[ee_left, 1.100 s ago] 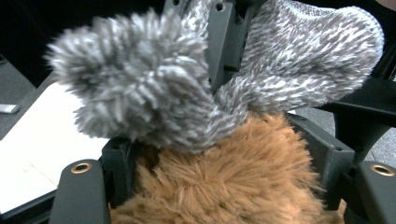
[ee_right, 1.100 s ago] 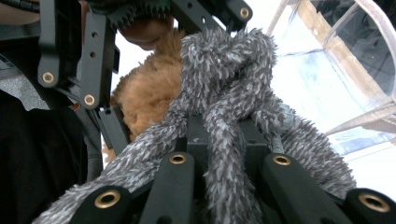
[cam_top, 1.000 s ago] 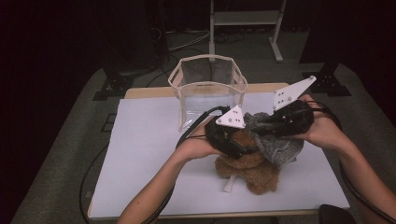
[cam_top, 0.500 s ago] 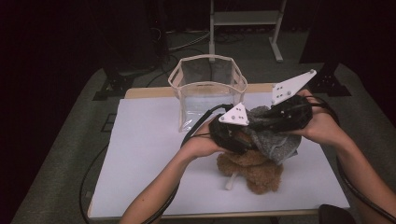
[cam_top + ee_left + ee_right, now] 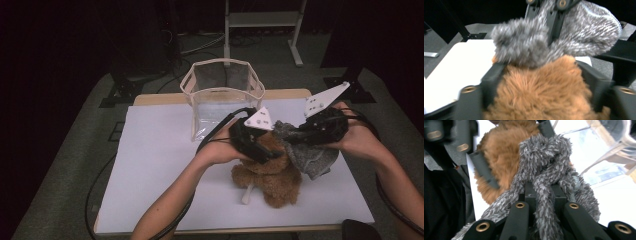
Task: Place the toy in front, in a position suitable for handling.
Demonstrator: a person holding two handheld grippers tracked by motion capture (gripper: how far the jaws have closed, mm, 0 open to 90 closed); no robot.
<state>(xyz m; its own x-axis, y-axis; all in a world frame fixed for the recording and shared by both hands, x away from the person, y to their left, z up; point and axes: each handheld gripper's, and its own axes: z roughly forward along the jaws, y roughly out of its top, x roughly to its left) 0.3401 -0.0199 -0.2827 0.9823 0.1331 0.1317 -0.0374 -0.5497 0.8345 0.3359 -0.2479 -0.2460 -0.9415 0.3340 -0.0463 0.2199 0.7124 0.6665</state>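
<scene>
- Plainly two soft things at the middle of the worktop point(image 5: 150, 165): one brown plush toy point(image 5: 272, 172) and one grey knitted piece point(image 5: 312, 157), perhaps a small garment or hat for the toy.
- Left claw point(image 5: 262, 150) clamped around the upper, furry part of the brown plush toy; in the left gripper view, brown fur bulging between both black jaws.
- Right claw point(image 5: 305, 134) pinched on a bunched fold of the grey knitted piece; in the right gripper view, grey yarn squeezed between the jaws and spilling over them.
- Key relation: grey knitted piece just right of and touching the top of the toy, its free bulk hanging toward the person's right; right claw facing left toward the left claw, the two nearly meeting over the toy.
- Long axis of the toy roughly toward the person, its lower body resting on the worktop, with a pale stick-like part point(image 5: 248, 194) poking out at its near side.
- Likely a dressing or undressing step, judged from the two holds; direction not clear.
- Count: two claws, one toy, one knitted piece, one clear bag point(image 5: 222, 97) standing open behind, apart from the toy.
</scene>
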